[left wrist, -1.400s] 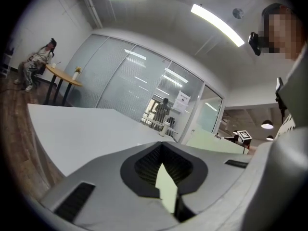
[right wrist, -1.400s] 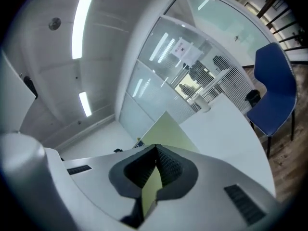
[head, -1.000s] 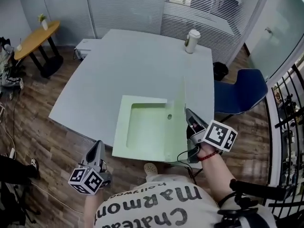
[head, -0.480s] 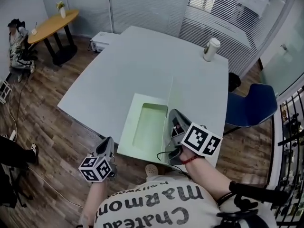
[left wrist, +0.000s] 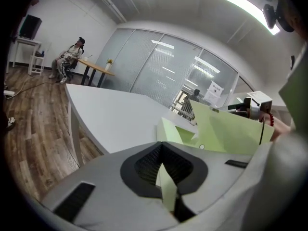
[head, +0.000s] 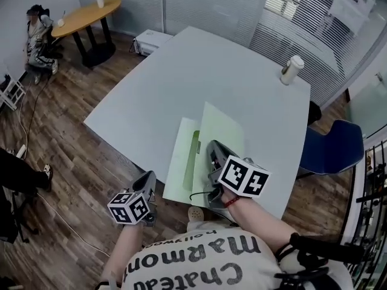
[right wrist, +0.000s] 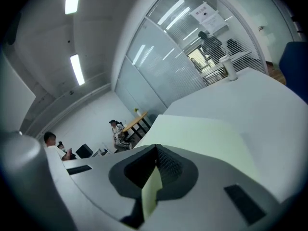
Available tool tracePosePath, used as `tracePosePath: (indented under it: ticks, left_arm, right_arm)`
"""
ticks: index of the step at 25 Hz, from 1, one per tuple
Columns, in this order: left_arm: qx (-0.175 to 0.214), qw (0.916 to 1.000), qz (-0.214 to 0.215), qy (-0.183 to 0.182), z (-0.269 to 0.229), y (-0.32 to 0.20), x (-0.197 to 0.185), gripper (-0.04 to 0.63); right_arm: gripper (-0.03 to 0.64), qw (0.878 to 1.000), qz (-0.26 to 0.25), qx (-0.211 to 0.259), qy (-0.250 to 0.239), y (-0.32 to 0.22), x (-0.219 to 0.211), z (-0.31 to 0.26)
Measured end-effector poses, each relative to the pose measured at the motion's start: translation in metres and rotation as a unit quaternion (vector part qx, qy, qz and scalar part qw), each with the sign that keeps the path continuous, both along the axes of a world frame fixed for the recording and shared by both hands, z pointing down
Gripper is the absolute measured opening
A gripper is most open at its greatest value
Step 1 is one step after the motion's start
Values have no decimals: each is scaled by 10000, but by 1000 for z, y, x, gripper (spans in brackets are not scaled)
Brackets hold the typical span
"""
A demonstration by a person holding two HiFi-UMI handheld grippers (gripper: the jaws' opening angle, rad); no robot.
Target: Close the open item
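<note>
A pale green folder [head: 182,162] lies at the near edge of the white table [head: 181,77]. Its cover [head: 219,128] stands raised and leans left over the base, leaving only a narrow gap. My right gripper [head: 212,154] is shut on the cover's near edge; the right gripper view shows the cover [right wrist: 202,134] stretching away from the jaws. My left gripper [head: 146,185] hangs off the table's near-left edge, shut, apart from the folder. In the left gripper view the half-raised folder [left wrist: 226,131] shows ahead to the right.
A paper cup [head: 292,69] stands near the table's far right corner. A blue chair [head: 332,150] is to the right, a round wooden table [head: 84,17] with a seated person [head: 36,35] at far left. Glass walls with blinds run behind.
The right gripper swung the cover from upright at the folder's right side over to the left, so most of the inside is now hidden. The left gripper rose slightly toward the table edge.
</note>
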State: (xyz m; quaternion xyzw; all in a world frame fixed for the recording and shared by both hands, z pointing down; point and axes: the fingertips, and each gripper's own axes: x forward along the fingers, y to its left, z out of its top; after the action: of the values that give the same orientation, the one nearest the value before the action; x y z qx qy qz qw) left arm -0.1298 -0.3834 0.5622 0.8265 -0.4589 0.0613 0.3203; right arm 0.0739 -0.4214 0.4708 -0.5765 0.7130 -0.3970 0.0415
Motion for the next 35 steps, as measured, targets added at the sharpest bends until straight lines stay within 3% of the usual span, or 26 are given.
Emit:
tracePosePath:
  ticks: [9, 14, 17, 20, 26, 35]
  left_arm:
    - [-201, 9998, 43, 81, 13, 10, 2, 18]
    - [-165, 9998, 2, 91, 10, 23, -5, 18]
    - [-149, 9999, 2, 71, 9, 33, -11, 18]
    - [-133, 9999, -39, -4, 10, 41, -19, 18]
    - [-114, 9998, -163, -54, 11, 54, -34, 18]
    - [-75, 9996, -269, -99, 7, 60, -47, 18]
  right_arm:
    - [-5, 9922, -462, -104, 1152, -17, -20, 36]
    - [-5, 9770, -873, -28, 1947, -14, -35, 53]
    - [-5, 9561, -1295, 104, 2627, -11, -50, 63]
    - [-5, 9254, -1893, 254, 3274, -8, -71, 74]
    - [-5, 8737, -2783, 255, 3982, 2, -99, 108]
    - [-5, 8256, -3257, 301, 4599, 2, -111, 123]
